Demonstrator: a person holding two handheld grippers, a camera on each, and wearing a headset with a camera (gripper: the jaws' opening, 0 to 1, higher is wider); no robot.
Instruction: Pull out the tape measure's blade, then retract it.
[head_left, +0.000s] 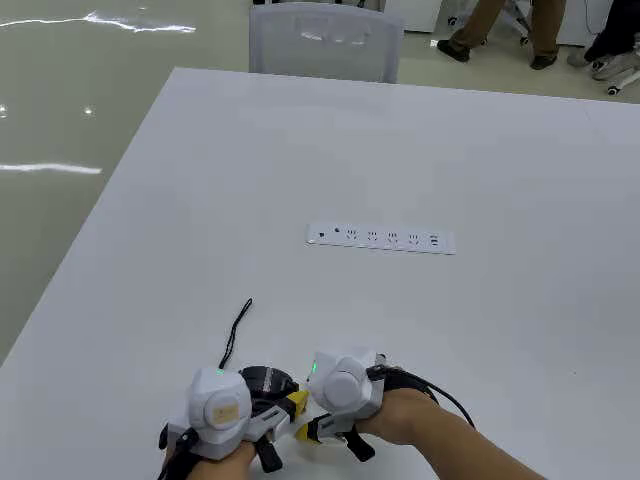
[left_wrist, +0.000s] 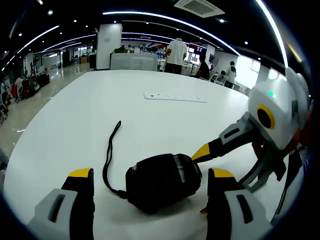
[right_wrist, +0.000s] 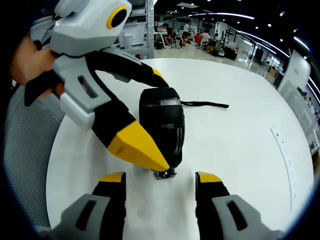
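A black tape measure (head_left: 268, 381) lies on the white table near its front edge, and its black wrist strap (head_left: 236, 334) trails away from me. My left gripper (left_wrist: 150, 176) is open and straddles the tape measure (left_wrist: 162, 181), with a gap on each side. My right gripper (right_wrist: 161, 178) is also open and points at the case (right_wrist: 162, 124) from the right. The blade's metal hook (right_wrist: 164, 174) sits just ahead of its yellow fingertips. In the head view the left gripper (head_left: 250, 405) and right gripper (head_left: 305, 415) nearly touch.
A white power strip (head_left: 380, 238) lies flat at mid-table. A grey chair (head_left: 325, 40) stands at the far edge, with people's legs (head_left: 500, 30) beyond it. The table edge (head_left: 90, 250) runs diagonally on the left over glossy floor.
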